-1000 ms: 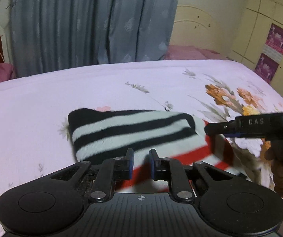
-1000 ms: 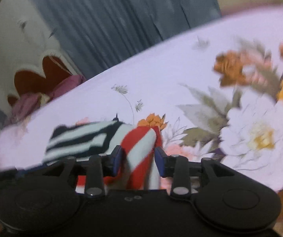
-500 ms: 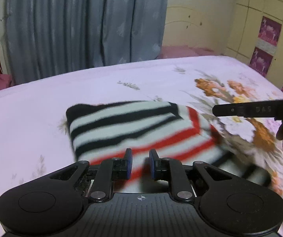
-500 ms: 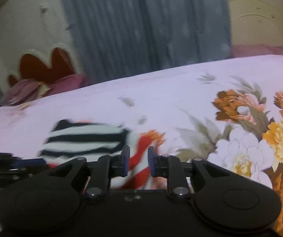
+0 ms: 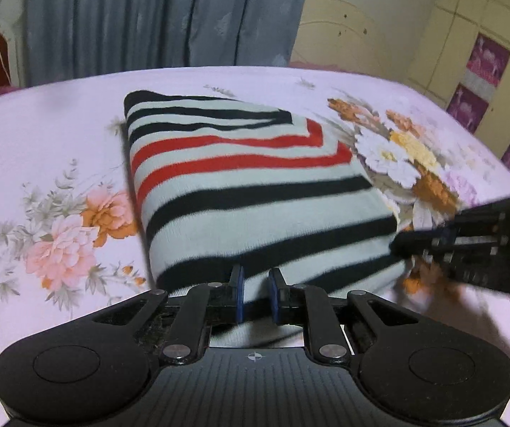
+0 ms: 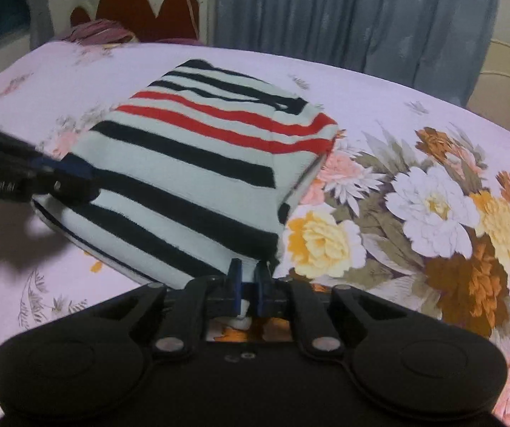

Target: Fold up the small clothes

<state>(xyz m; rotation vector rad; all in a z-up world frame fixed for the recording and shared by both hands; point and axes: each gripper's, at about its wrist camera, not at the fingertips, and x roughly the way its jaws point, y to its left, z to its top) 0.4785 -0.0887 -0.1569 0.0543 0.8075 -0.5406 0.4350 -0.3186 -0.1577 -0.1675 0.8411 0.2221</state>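
A second ago the striped knit garment [image 5: 251,192] was a bunched lump with its black-and-white end uppermost and the red stripes tucked beneath; now it lies drawn out long and flat on the bed [image 5: 59,135], black stripes at the near end, two red ones past the middle, and thinner black ones at the far end. It has come much nearer both cameras. The right claw [image 6: 249,277] stood well apart around a red-striped fold then; its jaws are now closing, and the near right corner of the garment sits pinched between the blue pads. The left claw [image 5: 255,286] keeps the same narrow gap, with the garment's near edge gripped between its pads.

The garment is a soft, slightly fuzzy knit of pale mint-white with black and red bands, folded into a long rectangle; its right side shows doubled layers at the edge. It sits toward the near edge of the bed, on a smooth pale lilac sheet printed with orange, white and pink flowers. Behind the bed hang pleated grey-blue curtains [image 5: 155,17], and a red headboard with a white scalloped rim [image 6: 137,7] stands at its far corner.
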